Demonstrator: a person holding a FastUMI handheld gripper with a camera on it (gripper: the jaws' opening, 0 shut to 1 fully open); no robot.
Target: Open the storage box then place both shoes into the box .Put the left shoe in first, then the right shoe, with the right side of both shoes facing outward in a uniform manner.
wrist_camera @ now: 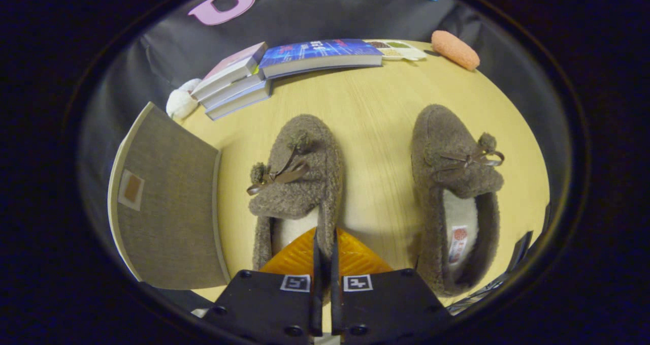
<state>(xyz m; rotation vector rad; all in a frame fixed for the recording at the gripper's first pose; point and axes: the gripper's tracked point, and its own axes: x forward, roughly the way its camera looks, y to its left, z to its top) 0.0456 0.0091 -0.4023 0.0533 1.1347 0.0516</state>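
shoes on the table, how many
2: one shoe just ahead of the nearly closed hand-held gripper, beside the storage box; the other shoe on its far side.

Claw (325, 248) pinched on left shoe (297, 182) side wall; right shoe (457, 182) apart, box (167, 208) beside.

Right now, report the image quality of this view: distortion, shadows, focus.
Gripper view: strong fisheye bending, the table edge and books curve; soft even light, faint shadows beside both shoes; sharp throughout, no glare. The fingers stand nearly shut over the left shoe's heel rim; whether they pinch it is unclear.
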